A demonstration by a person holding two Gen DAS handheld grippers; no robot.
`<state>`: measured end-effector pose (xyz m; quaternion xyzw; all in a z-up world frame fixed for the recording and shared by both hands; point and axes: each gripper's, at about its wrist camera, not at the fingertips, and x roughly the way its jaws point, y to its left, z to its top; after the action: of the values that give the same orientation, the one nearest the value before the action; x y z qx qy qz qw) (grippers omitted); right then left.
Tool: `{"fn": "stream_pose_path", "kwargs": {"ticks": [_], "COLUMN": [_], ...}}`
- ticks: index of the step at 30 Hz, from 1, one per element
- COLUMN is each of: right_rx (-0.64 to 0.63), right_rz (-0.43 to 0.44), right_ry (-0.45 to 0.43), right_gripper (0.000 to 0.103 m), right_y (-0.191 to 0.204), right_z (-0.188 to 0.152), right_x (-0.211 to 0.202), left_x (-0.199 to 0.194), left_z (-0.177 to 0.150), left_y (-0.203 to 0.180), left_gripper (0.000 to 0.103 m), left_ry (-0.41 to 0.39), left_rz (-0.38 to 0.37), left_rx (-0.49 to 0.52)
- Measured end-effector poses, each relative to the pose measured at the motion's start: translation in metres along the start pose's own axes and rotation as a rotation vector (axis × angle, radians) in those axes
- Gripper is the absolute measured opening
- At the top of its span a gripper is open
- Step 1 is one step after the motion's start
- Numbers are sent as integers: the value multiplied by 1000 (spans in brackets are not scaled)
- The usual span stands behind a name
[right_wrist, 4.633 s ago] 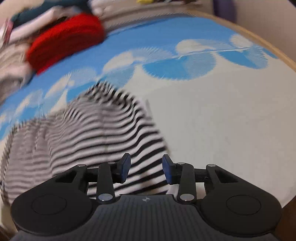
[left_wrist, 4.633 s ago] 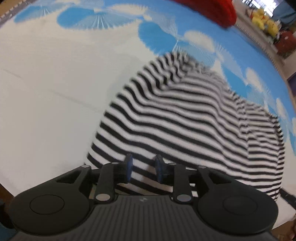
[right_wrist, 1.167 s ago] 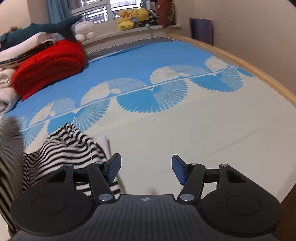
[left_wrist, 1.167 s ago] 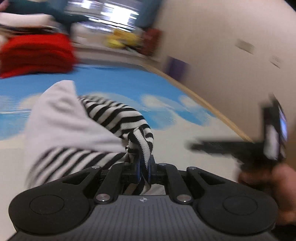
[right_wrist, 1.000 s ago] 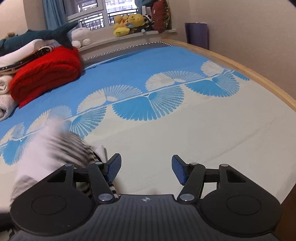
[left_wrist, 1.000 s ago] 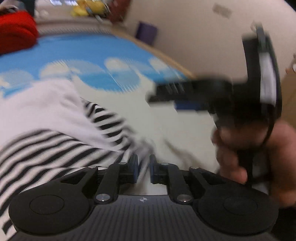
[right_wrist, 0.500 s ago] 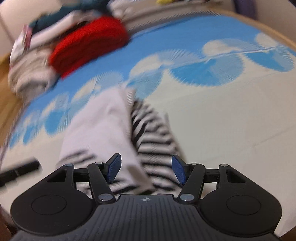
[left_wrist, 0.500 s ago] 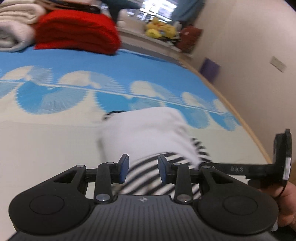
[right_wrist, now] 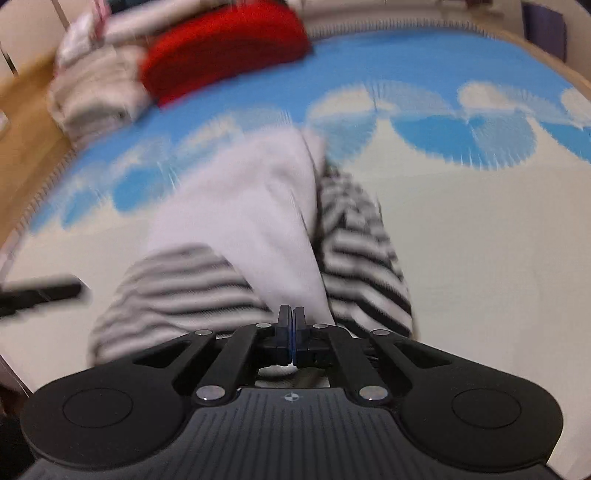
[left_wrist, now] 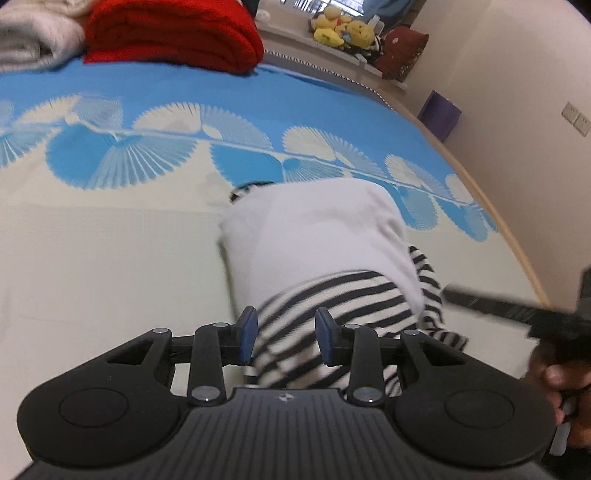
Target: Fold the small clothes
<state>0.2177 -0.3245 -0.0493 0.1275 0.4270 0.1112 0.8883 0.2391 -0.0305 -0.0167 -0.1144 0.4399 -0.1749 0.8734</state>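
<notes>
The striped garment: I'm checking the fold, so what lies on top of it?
A plain white layer covers most of the striped garment; stripes show only at its near and right edges. What's beneath is hidden.

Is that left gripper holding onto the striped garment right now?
No, the left gripper has its blue fingers spread apart, and the striped garment just lies on the mat between and beyond them.

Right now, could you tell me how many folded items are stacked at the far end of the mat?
2 that I can tell: a red knit blanket and, beside it toward the mat's edge, a beige folded blanket. More fabric behind them is too blurred to count.
</notes>
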Motion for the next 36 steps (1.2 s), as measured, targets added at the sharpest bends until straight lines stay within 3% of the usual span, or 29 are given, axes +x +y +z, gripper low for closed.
{"fn": "stream_pose_path", "kwargs": {"ticks": [4, 6, 10, 12, 14, 18, 19, 20, 22, 24, 26, 28, 29, 33, 36], "right_rx": [228, 301, 335, 228, 101, 16, -4, -30, -61, -10, 148, 222, 232, 249, 192], "right_rz": [19, -20, 47, 51, 23, 15, 10, 3, -30, -15, 67, 86, 51, -72, -120], "right_ry": [-233, -253, -110, -19, -1, 63, 75, 89, 103, 12, -140, -203, -192, 21, 93], "right_gripper": [0, 0, 6, 33, 40, 40, 35, 4, 1, 0, 0, 0, 0, 0, 0], "right_y": [-41, -65, -76, -59, -38, -22, -22, -22, -23, -32, -58, -76, -82, -100, -95], "right_z": [2, -3, -10, -9, -9, -7, -8, -11, -14, -11, -6, -11, -14, -30, -33], "right_x": [-56, -70, -57, -40, -32, -10, -8, -8, -8, -29, -63, -83, -86, -62, -46], "left_x": [10, 14, 20, 21, 21, 20, 20, 20, 21, 22, 24, 26, 27, 35, 40], "left_z": [0, 2, 3, 2, 1, 0, 0, -1, -1, -2, -3, -4, -4, -7, -10], "left_y": [-7, -10, -8, -6, -4, 0, 1, 2, 1, -2, -8, -14, -17, -27, -34], "left_gripper": [39, 39, 39, 39, 39, 39, 39, 39, 39, 39, 39, 43, 43, 43, 46], "left_ry": [17, 14, 17, 25, 28, 35, 36, 37, 41, 42, 42, 42, 43, 57, 67], "left_rz": [-32, -24, 2, 13, 21, 43, 45, 45, 44, 34, 26, 17, 13, 4, 0], "left_rx": [-49, -63, -98, -111, -115, -108, -111, -115, -119, -113, -92, -72, -64, -46, -24]}}
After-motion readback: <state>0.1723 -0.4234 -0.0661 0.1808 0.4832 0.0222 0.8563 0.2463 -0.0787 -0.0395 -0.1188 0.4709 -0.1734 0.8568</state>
